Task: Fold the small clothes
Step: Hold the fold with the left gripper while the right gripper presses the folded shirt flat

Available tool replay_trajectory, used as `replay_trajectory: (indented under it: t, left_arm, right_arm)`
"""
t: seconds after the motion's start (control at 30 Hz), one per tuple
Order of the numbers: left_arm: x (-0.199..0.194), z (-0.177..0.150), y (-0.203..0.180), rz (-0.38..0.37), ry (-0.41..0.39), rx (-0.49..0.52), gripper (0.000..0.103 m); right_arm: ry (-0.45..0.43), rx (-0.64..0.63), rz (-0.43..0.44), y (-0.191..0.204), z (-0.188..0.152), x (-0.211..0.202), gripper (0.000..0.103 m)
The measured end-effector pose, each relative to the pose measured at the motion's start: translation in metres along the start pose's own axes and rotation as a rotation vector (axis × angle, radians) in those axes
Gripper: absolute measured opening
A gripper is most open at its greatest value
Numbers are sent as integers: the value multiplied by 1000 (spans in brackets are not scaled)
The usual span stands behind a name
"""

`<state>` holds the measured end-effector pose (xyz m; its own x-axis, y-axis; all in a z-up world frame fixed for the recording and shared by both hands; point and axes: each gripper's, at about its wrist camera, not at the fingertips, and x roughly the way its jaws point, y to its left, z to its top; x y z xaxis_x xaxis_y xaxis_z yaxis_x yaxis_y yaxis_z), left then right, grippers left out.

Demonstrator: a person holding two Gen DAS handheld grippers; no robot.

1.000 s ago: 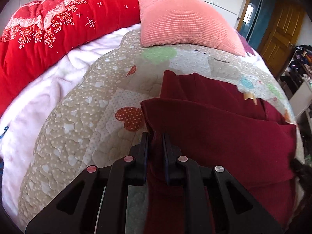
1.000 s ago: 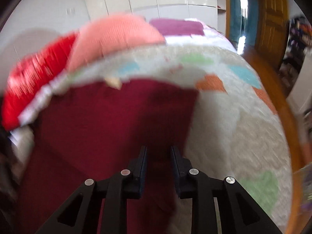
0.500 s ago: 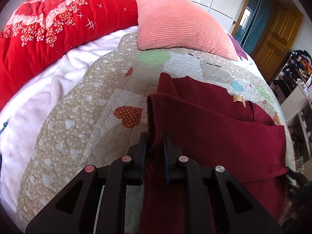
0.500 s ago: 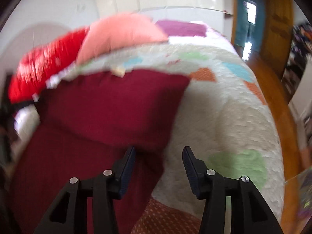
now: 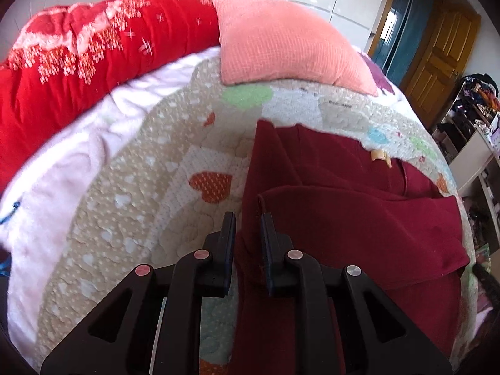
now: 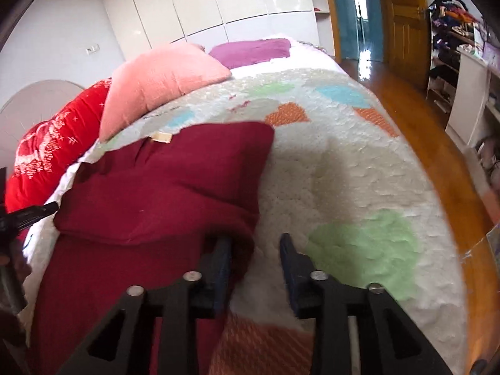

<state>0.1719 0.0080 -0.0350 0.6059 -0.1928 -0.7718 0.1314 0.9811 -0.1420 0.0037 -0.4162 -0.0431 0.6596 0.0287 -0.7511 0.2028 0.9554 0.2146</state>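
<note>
A dark red garment (image 5: pixel 350 218) lies on the quilted bed cover (image 5: pixel 131 218), with its near part folded over the far part. A beige label (image 5: pixel 379 155) shows at its far edge. My left gripper (image 5: pixel 248 223) is shut on the garment's left folded edge. In the right wrist view the garment (image 6: pixel 162 184) lies left of centre. My right gripper (image 6: pixel 254 245) is open at the garment's right edge, with the left finger (image 6: pixel 223 250) against the cloth and nothing held.
A pink pillow (image 5: pixel 281 37) and a red floral duvet (image 5: pixel 78 53) lie at the head of the bed. A purple pillow (image 6: pixel 253 51) lies beyond. Wooden floor (image 6: pixel 422 131), a door and cluttered shelves (image 6: pixel 453 31) are to the right.
My right gripper has opened and let go of the garment's right edge, then drawn back a little. My left gripper stays shut on the left edge and has lowered the fold.
</note>
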Motion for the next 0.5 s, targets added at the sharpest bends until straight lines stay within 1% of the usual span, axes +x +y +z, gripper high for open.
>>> replay_trajectory:
  t: [0.03,0.07,0.1,0.13,0.17,0.2,0.3,0.33,0.37,0.4,0.43,0.47,0.5]
  left_arm:
    - [-3,1,-2,-2,-13,4,14]
    - [-4,2,-4,-7,-19,6,14]
    - [-3,3,-8,-21,-18,9,15]
    - [-1,3,-12,-27,-14,11,18]
    - [2,2,-16,-37,-7,13,21]
    - [6,1,-20,-39,2,17,21]
    - [23,-3,-31,-16,24,38,21]
    - [29,-4,-32,-6,31,38,21]
    - [33,-5,-32,-3,39,33,21]
    - [38,-5,-32,-2,47,29,21]
    - [42,-5,-32,0,45,33,21]
    - [43,-5,-33,6,40,42,21]
    - [44,-5,-34,10,39,49,21]
  right_arm:
    - [-20,-5,-12,2,2,-9,37]
    - [-58,-5,-23,2,4,-22,38]
    - [-85,-1,-21,4,6,-29,38]
    - [-105,1,-9,7,11,-32,38]
    - [-113,-10,22,13,20,-29,38]
    - [-107,-26,36,21,25,-23,38]
    - [-76,-74,67,45,42,12,38]
    - [-55,-81,74,52,47,26,38]
    - [-11,-97,66,57,52,48,36]
    - [18,-108,33,59,57,66,36]
    - [37,-117,-29,57,61,83,34]
    - [45,-111,-66,51,63,92,32]
    - [45,-91,-70,44,65,99,30]
